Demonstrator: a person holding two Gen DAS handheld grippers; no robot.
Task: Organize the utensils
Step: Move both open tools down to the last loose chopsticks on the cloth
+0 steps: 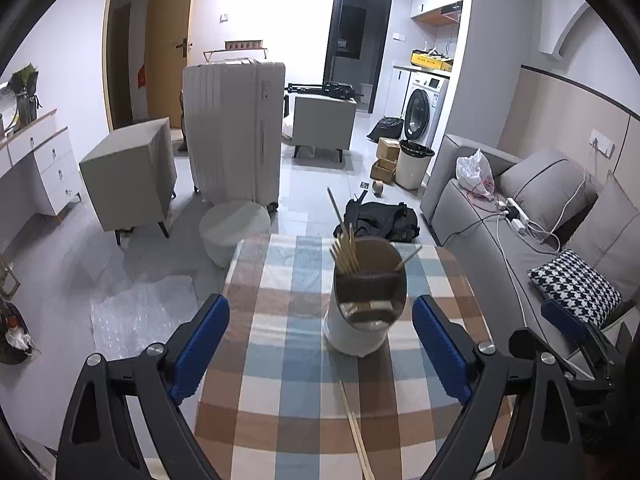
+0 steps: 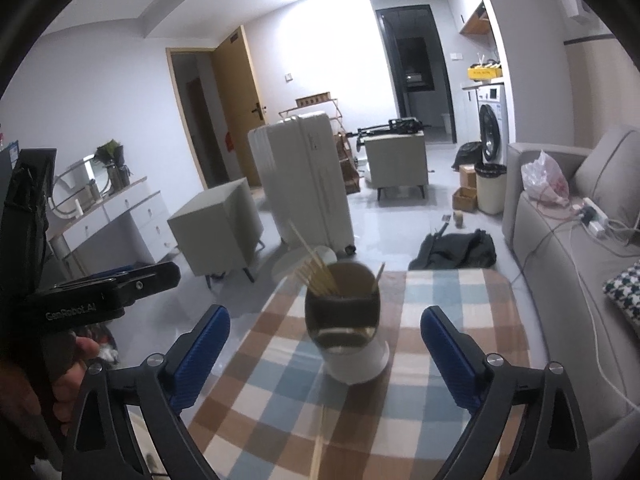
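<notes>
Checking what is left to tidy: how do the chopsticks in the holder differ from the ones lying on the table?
The chopsticks in the holder stand roughly upright and bunched, leaning on the rim; the chopsticks on the table lie flat on the checked tablecloth, nearer the camera, outside the utensil holder. Both look like pale wood.

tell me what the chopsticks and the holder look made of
Chopsticks: probably bamboo or light wood, pale tan, matte, thin straight sticks. Holder: white base looks like glossy plastic or ceramic, with a dark inner part; the material is unclear.
</notes>
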